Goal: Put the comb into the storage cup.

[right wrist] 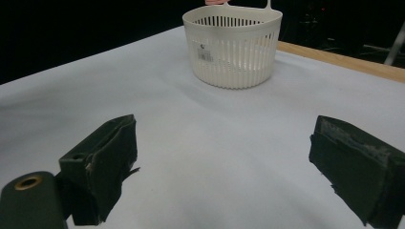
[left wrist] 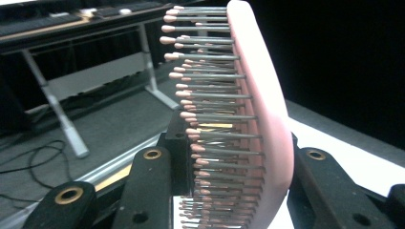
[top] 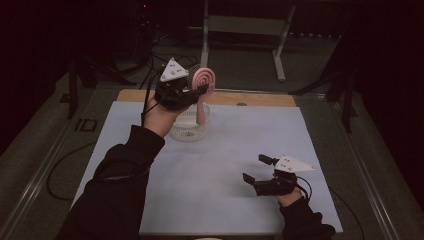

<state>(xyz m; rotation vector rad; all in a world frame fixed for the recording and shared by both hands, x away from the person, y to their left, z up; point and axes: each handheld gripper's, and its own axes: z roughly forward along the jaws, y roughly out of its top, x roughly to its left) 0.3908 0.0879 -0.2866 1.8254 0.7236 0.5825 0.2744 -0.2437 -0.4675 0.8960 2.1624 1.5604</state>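
Left tongs (top: 197,90) clamped on pink hairbrush (top: 202,82); right tongs (top: 260,170) apart; lower brush handle-first, centred over far basket (top: 189,131).

Black sleeves (top: 120,170); black hand-held gripper (top: 257,170) jaws, brass-ringed holes, grey plates.

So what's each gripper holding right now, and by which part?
The left gripper clamps the pink hairbrush by its head, handle hanging down over the white basket. The right gripper is open and holds nothing.

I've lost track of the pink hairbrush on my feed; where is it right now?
High view, upper left: the pink hairbrush is gripped at its head in the left gripper jaws, raised, its handle hanging down into the white basket at the table's far side.
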